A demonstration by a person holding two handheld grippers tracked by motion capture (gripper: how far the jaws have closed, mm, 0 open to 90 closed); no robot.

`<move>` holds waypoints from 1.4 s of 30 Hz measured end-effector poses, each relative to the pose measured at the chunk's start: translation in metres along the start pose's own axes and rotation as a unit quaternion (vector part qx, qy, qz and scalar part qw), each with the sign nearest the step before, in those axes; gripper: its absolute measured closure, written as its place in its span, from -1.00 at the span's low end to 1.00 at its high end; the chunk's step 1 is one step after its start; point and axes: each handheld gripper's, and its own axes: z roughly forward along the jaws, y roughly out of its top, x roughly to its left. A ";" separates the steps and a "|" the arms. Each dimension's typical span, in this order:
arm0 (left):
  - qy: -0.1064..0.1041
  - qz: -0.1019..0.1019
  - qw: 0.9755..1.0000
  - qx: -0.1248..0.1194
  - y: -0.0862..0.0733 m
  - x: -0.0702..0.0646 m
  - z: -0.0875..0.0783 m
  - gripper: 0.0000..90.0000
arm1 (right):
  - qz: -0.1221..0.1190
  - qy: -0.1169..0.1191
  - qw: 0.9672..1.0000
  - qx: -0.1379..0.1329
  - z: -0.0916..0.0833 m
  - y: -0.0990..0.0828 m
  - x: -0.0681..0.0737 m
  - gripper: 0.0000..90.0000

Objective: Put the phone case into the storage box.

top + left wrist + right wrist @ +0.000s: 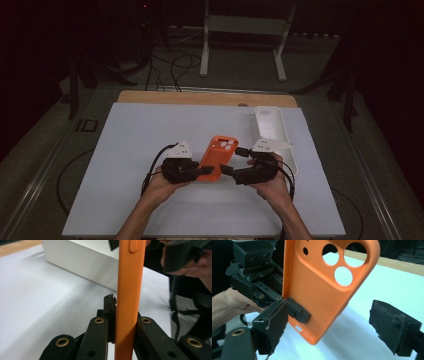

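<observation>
Orange silicone phone case (pixel 216 157) pinched edge-on in our left gripper (pixel 202 171), our right gripper (pixel 236 162) spread wide beside it, white oblong tray (pixel 272 131) nearby.

I observe one item in hand: an orange phone case (pixel 216 157), soft-looking, with a finely textured inner face. Three round camera cut-outs and a smaller hole sit at its upper end; a raised button strip runs along one side edge. It is empty. It is held clear of the surface, standing roughly on edge, its lower long edge pinched between the jaws of the left gripper (pixel 204 171). I see no damage.
</observation>
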 end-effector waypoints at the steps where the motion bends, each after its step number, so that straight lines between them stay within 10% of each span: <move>1: 0.004 -0.001 1.000 -0.002 0.000 0.000 0.000 0.90 | -0.001 -0.004 1.000 0.000 0.000 0.000 0.001 -0.67; 20: 0.092 -0.010 0.995 -0.023 0.001 -0.005 -0.002 0.90 | -0.004 -0.042 0.999 -0.021 0.000 0.006 0.011 -0.71; 42: 0.138 -0.015 0.990 -0.028 -0.001 -0.012 0.008 0.90 | 0.018 -0.062 0.997 -0.051 0.007 0.019 0.018 -0.80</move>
